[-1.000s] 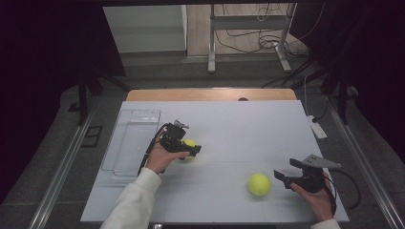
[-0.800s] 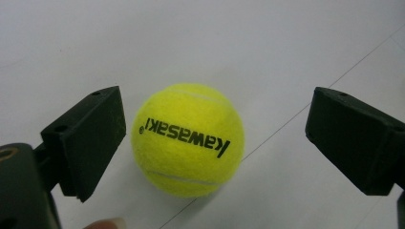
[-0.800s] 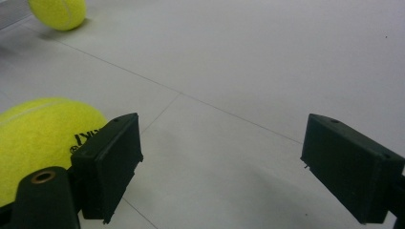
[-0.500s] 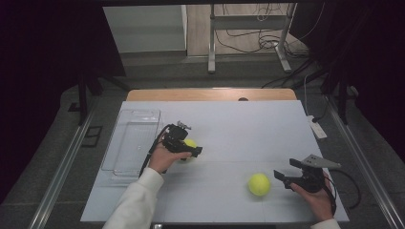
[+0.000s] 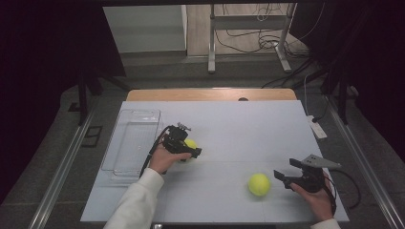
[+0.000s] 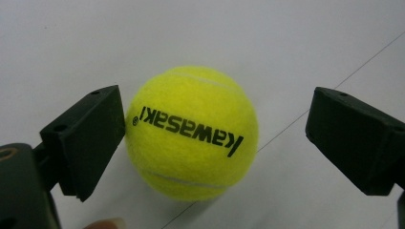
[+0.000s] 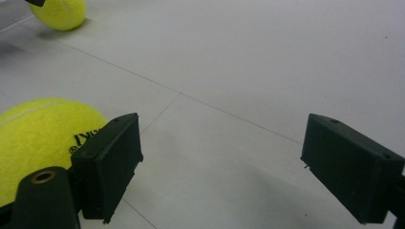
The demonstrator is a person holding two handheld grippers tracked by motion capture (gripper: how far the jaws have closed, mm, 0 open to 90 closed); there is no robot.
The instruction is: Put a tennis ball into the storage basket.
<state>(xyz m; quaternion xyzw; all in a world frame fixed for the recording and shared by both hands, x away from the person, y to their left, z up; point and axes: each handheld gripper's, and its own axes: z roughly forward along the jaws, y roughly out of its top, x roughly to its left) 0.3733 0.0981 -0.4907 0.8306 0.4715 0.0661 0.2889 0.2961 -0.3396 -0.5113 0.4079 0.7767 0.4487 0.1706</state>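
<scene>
Fuzzy felt tennis ball (image 6: 191, 132) on a smooth matt table (image 6: 239, 38).

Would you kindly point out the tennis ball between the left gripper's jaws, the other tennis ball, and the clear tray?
Left tennis ball (image 6: 191, 131), left gripper view, printed middle.
Right tennis ball (image 5: 259, 184), high view, centre.
Clear tray (image 5: 138, 114), high view, far rim.

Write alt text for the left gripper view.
A yellow tennis ball printed "kawasaki" sits on a white table between the left gripper's two open black jaws. One jaw is at or very near the ball's side; the other stands clear of it.
</scene>
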